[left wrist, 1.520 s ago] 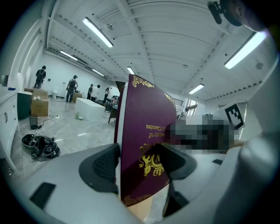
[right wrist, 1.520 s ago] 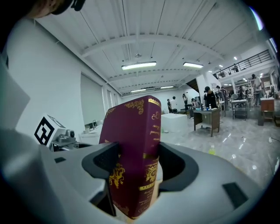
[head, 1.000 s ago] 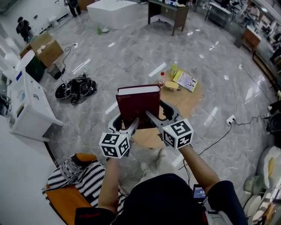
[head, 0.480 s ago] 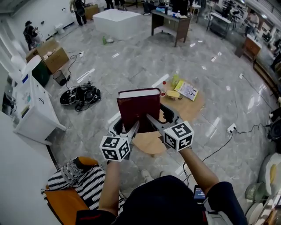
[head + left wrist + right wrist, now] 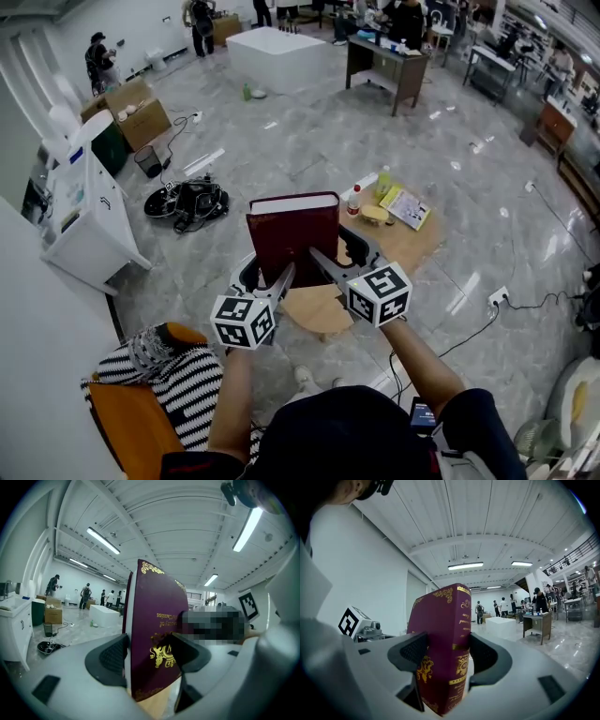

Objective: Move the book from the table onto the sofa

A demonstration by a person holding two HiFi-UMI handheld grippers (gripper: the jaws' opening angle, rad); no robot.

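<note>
**Operator:** State the location of the thick maroon hardcover book with gold ornament (image 5: pixel 292 234).

**Technician:** It is in the air, clear of the round wooden tabletop (image 5: pixel 412 246) that lies below and beyond it. It has not reached the orange sofa (image 5: pixel 127 427), which sits low at the person's left under a black-and-white striped throw (image 5: pixel 183 375).

**Operator:** Claw status?

**Technician:** The left claw (image 5: pixel 151 654) has its pads pressed on both covers at the page-edge side. The right claw (image 5: pixel 443 660) has its pads clamped on both covers at the spine side. Neither is empty.

**Operator:** Reason for the double grip?

**Technician:** Judgement: the volume is thick and likely heavy. Two opposed holds low on the book should keep it from pivoting during carriage.

**Operator:** Orientation?

**Technician:** The long axis runs upright. The white page block faces up in the head view, and the spine is toward the right claw. Cover lettering reads inverted in the left gripper view, so the book is probably head-down.
</note>
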